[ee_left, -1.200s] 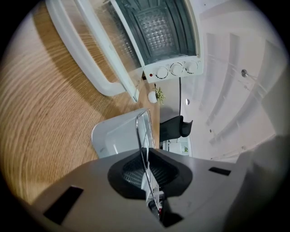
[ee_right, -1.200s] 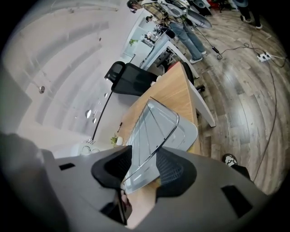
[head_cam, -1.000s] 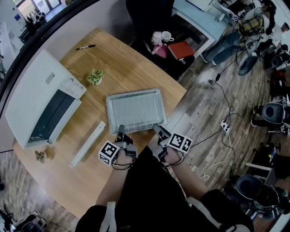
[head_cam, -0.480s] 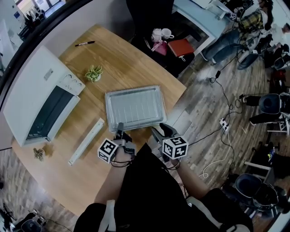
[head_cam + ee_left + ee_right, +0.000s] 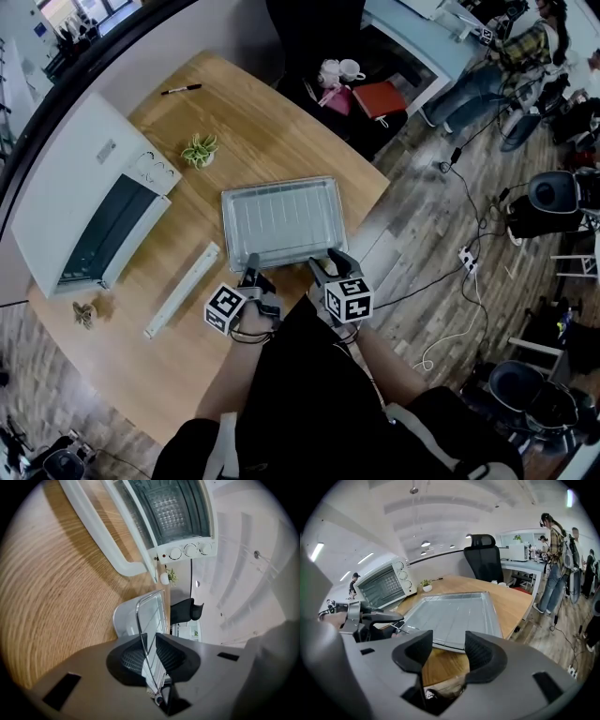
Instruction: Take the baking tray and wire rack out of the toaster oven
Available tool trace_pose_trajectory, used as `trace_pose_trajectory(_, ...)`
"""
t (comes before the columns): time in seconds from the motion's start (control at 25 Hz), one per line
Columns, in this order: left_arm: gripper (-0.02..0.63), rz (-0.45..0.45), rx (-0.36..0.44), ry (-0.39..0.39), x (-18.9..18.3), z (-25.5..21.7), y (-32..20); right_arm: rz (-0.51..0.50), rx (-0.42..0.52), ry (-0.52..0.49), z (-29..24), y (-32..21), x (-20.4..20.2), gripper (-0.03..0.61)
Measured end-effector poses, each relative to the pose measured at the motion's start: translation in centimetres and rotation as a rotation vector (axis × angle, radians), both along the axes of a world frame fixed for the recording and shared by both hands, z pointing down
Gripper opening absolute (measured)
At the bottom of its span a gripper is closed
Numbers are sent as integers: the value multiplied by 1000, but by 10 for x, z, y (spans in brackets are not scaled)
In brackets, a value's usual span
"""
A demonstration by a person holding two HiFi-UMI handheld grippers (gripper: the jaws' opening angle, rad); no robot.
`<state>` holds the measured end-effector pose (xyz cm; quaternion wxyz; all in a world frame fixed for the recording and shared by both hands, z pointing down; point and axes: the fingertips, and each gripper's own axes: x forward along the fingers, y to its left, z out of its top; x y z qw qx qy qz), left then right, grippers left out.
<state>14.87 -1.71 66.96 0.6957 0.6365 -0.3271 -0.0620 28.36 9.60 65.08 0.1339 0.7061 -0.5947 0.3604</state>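
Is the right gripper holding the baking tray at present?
No, the jaws of the right gripper have just been opening and stand apart, empty, short of the baking tray.

Wooden table with oven, tray, plant, pen

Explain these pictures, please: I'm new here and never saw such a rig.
A person holds a pair of tongs in each hand. One picture looks down from a head camera; the others ride on the tongs. On the wooden table stand a toaster oven, a small plant, and a baking tray with a wire rack on it. The left tongs grip the rack's edge. The right tongs have just been opening and hold nothing; the tray's rim lies just ahead.
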Motion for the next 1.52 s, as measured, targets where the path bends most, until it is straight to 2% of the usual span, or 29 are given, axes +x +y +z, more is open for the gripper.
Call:
trace_pose_trajectory(0.2, 61, 68, -22, -61, 1, 3, 7, 13, -16, 17, 12, 0, 0, 238)
trace_pose_trajectory(0.4, 141, 174, -25, -94, 8, 0, 14, 31, -18, 26, 17, 1, 1, 239)
trace_pose_trajectory(0.68, 217, 324, -42, -142, 12, -3, 20, 50, -11, 37, 16, -5, 3, 242)
trace_pose_trajectory(0.92, 233, 405, -56, -189, 7, -4, 30, 103, -21, 49, 18, -8, 7, 242)
trace_pose_trajectory(1.12, 265, 465, -116, -197, 0, 7, 41, 110, -36, 53, 20, -8, 10, 242)
trace_pose_trajectory(1.4, 275, 586, -63, -223, 7, 7, 40, 128, -35, 60, 22, -9, 14, 242)
trace_pose_trajectory(1.52, 282, 636, -69, -241, 10, 10, 40, 134, -32, 60, 22, -9, 15, 242)
